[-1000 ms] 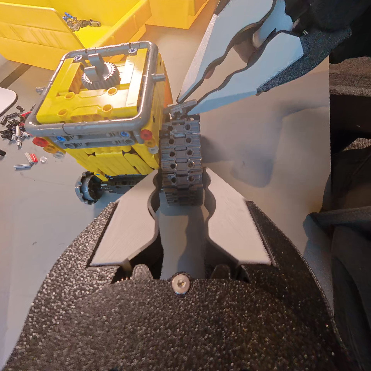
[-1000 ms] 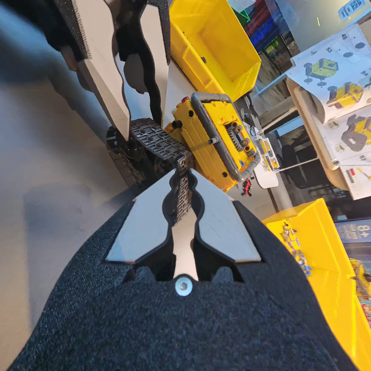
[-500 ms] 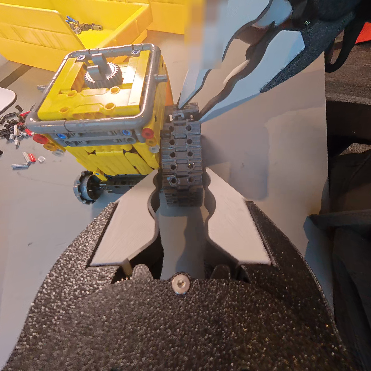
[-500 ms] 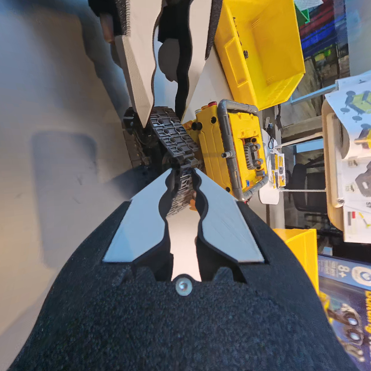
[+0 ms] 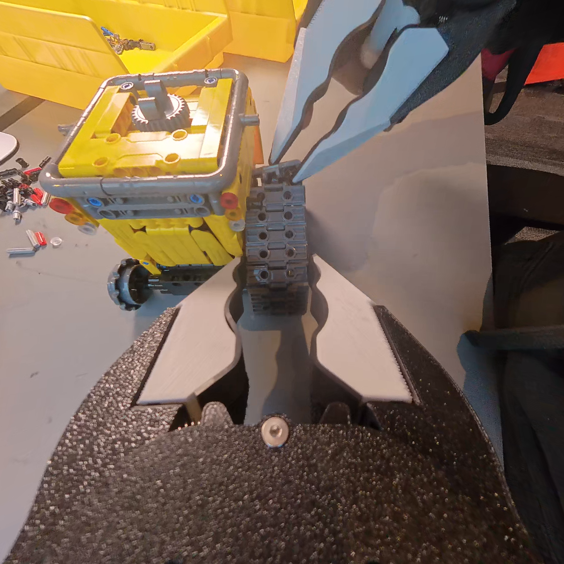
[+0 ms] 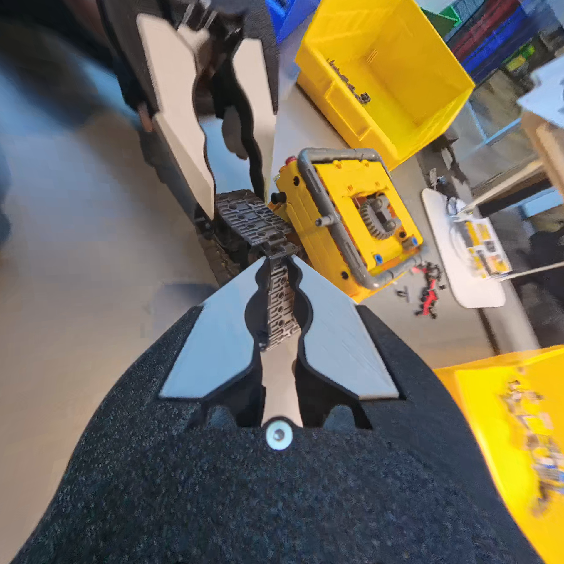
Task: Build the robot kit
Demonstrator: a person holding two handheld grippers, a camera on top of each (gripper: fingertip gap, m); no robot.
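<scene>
A yellow brick-built vehicle model (image 5: 146, 152) with a grey tube frame and a top gear stands on the grey table (image 5: 61, 335). A dark grey track (image 5: 276, 235) runs over its right-hand wheels. My left gripper (image 5: 276, 264) is closed on the near end of that track, one finger on each side. My right gripper (image 5: 283, 171) comes down from the upper right and pinches the track's loose end link at the top. In the right wrist view the right gripper (image 6: 278, 259) holds the loose strip of track (image 6: 279, 299) between its fingers, next to the model (image 6: 345, 219). The left gripper (image 6: 236, 204) shows behind.
Yellow bins (image 5: 76, 36) stand behind the model, and another bin (image 6: 503, 427) holds parts at the lower right. Small loose pins (image 5: 24, 195) lie to the left. A white tray (image 6: 464, 253) holds a booklet. The table edge and dark fabric (image 5: 531, 305) lie to the right. Some 6 cm of space lies between my two pairs of fingers.
My right gripper has swung and tilted while keeping the loose track end pinched. My left gripper and the model have hardly moved.
</scene>
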